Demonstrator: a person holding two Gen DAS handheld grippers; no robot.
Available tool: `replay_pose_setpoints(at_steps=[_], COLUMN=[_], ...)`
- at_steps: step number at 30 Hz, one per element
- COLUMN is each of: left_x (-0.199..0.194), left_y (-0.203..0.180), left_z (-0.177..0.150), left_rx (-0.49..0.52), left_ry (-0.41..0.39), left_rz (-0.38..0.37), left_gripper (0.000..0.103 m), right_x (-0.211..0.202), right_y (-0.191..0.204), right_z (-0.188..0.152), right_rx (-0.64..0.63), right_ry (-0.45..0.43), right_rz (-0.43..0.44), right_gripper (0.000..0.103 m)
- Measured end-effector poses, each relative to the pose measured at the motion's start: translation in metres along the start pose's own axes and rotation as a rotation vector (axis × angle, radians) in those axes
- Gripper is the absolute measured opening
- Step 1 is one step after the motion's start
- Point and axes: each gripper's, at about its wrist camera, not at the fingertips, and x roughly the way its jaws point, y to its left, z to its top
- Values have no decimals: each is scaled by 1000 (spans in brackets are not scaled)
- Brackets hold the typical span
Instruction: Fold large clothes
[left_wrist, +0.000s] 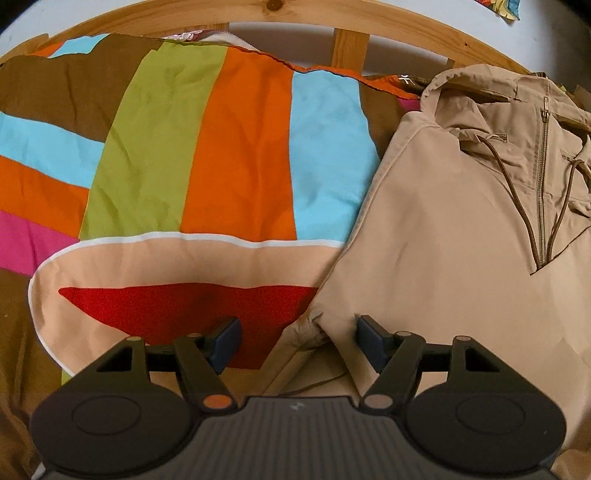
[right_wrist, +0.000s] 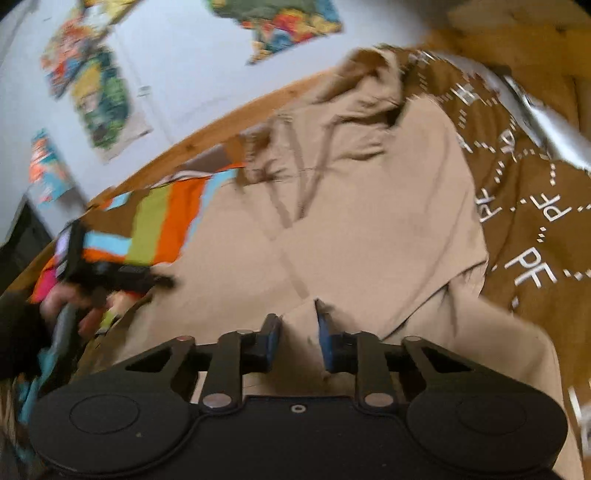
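Observation:
A large tan jacket (left_wrist: 454, 229) with a zip and brown drawcords lies flat on the bed, hood toward the headboard. My left gripper (left_wrist: 298, 341) is open, and a bunched corner of the jacket's edge (left_wrist: 317, 328) sits between its blue pads without being pinched. In the blurred right wrist view the jacket (right_wrist: 369, 206) spreads ahead. My right gripper (right_wrist: 299, 338) has its jaws drawn close on a raised fold of the tan cloth. The left gripper (right_wrist: 110, 275) shows there too, held by a hand (right_wrist: 66, 310) at the jacket's left edge.
A striped bedcover (left_wrist: 207, 147) in orange, green, blue and brown lies left of the jacket. A brown blanket with white letters (right_wrist: 528, 229) lies to its right. A wooden headboard (left_wrist: 347, 48) and a white wall with posters (right_wrist: 103, 99) stand behind.

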Motion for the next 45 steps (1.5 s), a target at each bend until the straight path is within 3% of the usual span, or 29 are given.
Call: replay_pose_setpoints(at_steps=[3,6,9,11,17,19,22,26,27,28,30,31,35,38,41,45], left_x=[-3,-6,-13,-18,-16,-9,5,21,24,27,31,32,19,5,10,24], left_y=[4,7,8,10,8,4,-4,-8,-9,-12,-19,-22,-25,-13,-6,-8], left_z=[-1,-2,-3,-3,6,11,21,34,37,38,38,38,32,32,36,35], left_rx=[-9,-2,11,16,8,12,29,22,23,31,66,81,84,14,-5,-14], left_ry=[-3,-14,-40,-65,-97,-101,-108,-111,-112,-108,-102,-108,-197,-252,-228,-191], left_rz=[-13,-23,-49,-84,-116,-97,-56,-105,-124,-143,-169,-153,-106,-130,-145,-124], left_gripper=[74,74,73,73,74,73,63,56,50,37,17,12,6,2,2,4], right_x=[-34,-61,-86,-101,-100,-76,-33,-15,-12,-9,-4,-1,10,5,-4,24], right_y=[22,43,51,50,12,-2,-14,-2,1,5,14,18,30,45,55,48], right_z=[-24,-57,-78,-78,-48,-42,-42,-48,-47,-47,-47,-48,-44,-30,-16,-28], right_rx=[-42,-62,-80,-65,109,159,137,51,30,7,-62,-105,-193,-319,-433,-525], right_ry=[12,94,151,110,-24,-7,117,141,153,170,190,198,213,138,66,133], right_rz=[31,77,105,93,45,-4,-103,-95,-82,-78,-104,-129,-164,-213,-275,-366], right_gripper=[21,21,39,68,72,66,40,40,40,40,28,4,1,1,1,2])
